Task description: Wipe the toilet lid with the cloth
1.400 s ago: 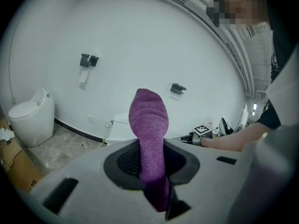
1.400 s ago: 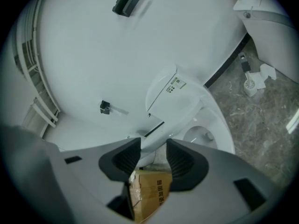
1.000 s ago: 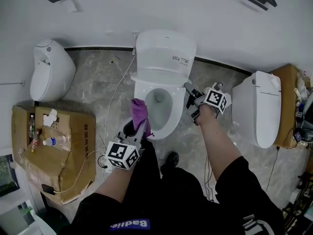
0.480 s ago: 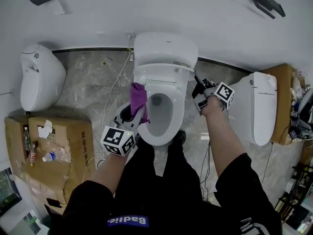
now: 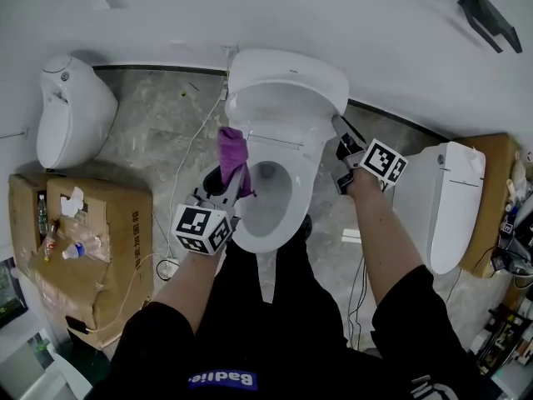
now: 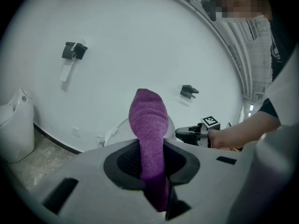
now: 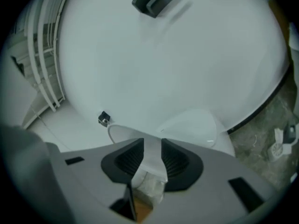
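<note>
The white toilet's lid stands raised behind the open bowl. My left gripper hovers over the bowl's left rim, shut on a purple cloth that sticks up past the jaws; the left gripper view shows the cloth pinched between the pads. My right gripper is at the lid's right edge. Its jaws have just been closing, and the right gripper view shows the lid's white edge filling the gap between the pads.
A second white toilet stands at the left and a third at the right. A cardboard box with a bottle on it sits at the lower left. A cable runs over the stone floor.
Both grippers have moved toward the back of the toilet. The left one carried the cloth along the bowl's left rim. The right one rolled and came onto the lid's right edge.
</note>
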